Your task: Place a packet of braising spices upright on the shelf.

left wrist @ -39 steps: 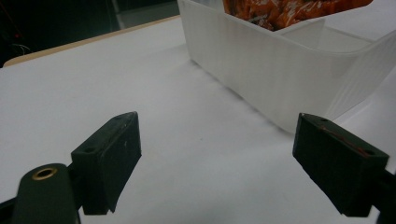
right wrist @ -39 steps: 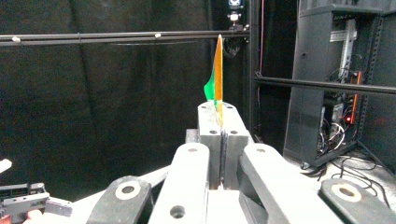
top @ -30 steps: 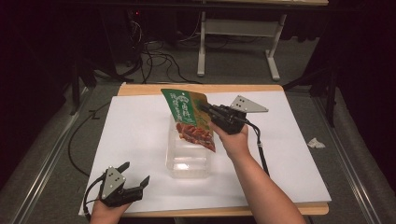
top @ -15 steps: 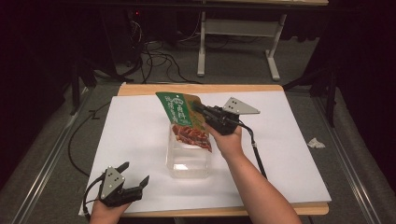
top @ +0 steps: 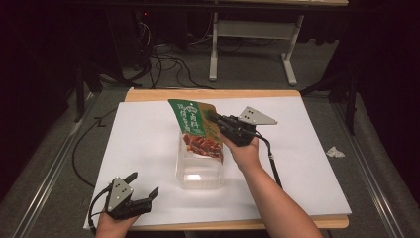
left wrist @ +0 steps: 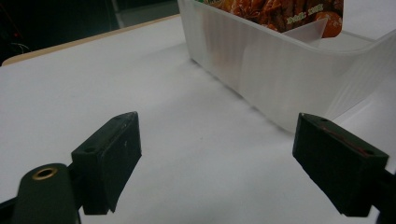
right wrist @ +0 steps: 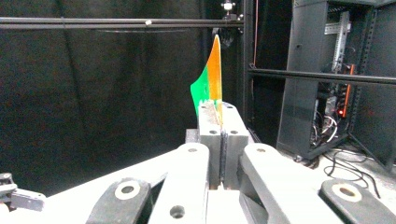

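Note:
A green and orange snack bag [top: 198, 130] hangs over a clear plastic tub [top: 199, 172] at the middle of the white table [top: 297, 163], its lower end dipping into the tub. My right gripper [top: 213, 118] is shut on the bag's upper right edge. In the right gripper view the bag's edge [right wrist: 211, 74] sticks up from between the closed jaws. My left gripper [top: 143, 186] stands open near the table's front left corner. In the left gripper view the tub's wall [left wrist: 280, 70] rises beyond the spread fingers [left wrist: 108, 158], with the bag [left wrist: 285, 11] showing inside.
A crumpled white scrap [top: 335, 151] lies on the floor right of the table. Cables [top: 163, 69] and a metal stand [top: 252, 44] are on the floor beyond the far edge. White table surface spreads left and right of the tub.
My right gripper has carried the bag left and down, so its lower end now sits in the tub. The left gripper has stayed still.

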`<state>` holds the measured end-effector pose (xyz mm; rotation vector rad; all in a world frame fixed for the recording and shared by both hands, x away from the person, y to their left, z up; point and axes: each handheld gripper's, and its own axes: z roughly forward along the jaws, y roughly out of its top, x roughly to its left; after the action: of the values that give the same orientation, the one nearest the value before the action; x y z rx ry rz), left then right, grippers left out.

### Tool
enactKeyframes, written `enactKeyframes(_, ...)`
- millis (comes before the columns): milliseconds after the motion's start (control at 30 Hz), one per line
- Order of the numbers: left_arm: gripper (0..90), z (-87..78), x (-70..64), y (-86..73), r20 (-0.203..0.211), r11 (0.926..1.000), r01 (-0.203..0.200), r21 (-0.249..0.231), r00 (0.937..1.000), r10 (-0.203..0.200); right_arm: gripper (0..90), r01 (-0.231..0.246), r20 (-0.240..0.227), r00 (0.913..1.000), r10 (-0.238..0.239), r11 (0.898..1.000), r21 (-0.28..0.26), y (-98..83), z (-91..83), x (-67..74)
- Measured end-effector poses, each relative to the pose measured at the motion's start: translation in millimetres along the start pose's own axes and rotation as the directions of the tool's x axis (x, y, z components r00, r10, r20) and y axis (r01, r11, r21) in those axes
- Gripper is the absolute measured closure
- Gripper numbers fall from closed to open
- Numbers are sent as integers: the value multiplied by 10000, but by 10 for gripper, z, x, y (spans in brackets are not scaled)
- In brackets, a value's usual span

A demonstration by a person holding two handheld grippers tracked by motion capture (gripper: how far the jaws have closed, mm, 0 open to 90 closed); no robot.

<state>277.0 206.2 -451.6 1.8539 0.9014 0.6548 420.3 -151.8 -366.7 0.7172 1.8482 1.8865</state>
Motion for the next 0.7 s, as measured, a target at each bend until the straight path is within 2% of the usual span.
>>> enactKeyframes(367, 160, -2, -3, 0, 8, 10000, -11, 17, 10000, 11, 900, 263, 173, 9995, -268, 9992, 290, -37, -63, -16)
enactKeyframes(700, 160, -3, -2, -1, -8, 10000, -40, 38, 10000, 40, 900, 187, 371, 9991, -205, 9987, 475, -87, -137, -39)
